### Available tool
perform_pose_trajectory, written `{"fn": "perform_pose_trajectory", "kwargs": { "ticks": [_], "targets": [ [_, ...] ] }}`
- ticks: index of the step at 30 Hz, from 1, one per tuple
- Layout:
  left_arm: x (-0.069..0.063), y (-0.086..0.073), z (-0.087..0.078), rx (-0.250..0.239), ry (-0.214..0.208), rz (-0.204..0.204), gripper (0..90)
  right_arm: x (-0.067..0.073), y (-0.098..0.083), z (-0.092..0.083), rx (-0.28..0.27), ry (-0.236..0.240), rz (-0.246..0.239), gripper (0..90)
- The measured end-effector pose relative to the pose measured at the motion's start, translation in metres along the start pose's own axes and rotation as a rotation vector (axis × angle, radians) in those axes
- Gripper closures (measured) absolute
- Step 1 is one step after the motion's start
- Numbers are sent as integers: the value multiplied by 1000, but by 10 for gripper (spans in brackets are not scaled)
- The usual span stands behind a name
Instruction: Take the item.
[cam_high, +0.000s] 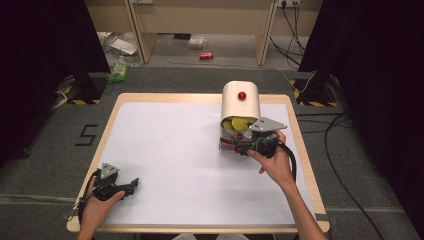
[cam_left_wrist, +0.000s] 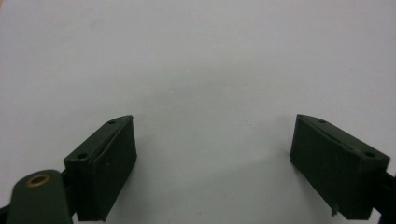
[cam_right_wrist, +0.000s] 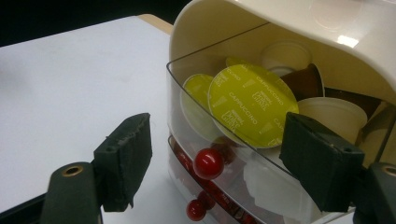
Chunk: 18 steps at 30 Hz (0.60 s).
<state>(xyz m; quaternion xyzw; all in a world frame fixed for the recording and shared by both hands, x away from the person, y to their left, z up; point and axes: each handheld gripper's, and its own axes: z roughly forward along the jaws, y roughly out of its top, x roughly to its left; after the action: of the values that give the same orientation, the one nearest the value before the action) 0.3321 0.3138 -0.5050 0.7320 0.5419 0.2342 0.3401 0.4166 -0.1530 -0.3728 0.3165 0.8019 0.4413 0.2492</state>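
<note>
A cream capsule dispenser (cam_high: 240, 100) with a red knob on top stands at the table's far right. Its clear top drawer (cam_right_wrist: 187, 79) is pulled out and holds yellow-green cappuccino capsules (cam_right_wrist: 252, 105), white ones and brown ones. My right gripper (cam_right_wrist: 217, 140) is open right in front of that drawer, its jaws standing on either side of the drawer's red knob (cam_right_wrist: 208, 163) without touching it. A second red knob (cam_right_wrist: 196, 210) sits lower. In the high view the right gripper (cam_high: 241, 143) is at the drawer front. My left gripper (cam_high: 131, 186) rests open near the front left, with nothing between its fingers (cam_left_wrist: 112, 154).
The white mat (cam_high: 175, 160) covers the wooden table (cam_high: 110, 120). Beyond the table lie a red can (cam_high: 206, 55), scattered papers and cables on the floor. Dark curtains flank both sides.
</note>
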Motion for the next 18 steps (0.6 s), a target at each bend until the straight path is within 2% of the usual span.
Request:
{"fn": "perform_pose_trajectory", "kwargs": {
  "ticks": [13, 18],
  "targets": [
    [0, 0, 0, 0, 0, 0, 137, 12, -9, -17, 10, 39, -11, 287],
    [0, 0, 0, 0, 0, 0, 137, 17, -11, -21, 14, 39, -27, 287]
  ]
}}
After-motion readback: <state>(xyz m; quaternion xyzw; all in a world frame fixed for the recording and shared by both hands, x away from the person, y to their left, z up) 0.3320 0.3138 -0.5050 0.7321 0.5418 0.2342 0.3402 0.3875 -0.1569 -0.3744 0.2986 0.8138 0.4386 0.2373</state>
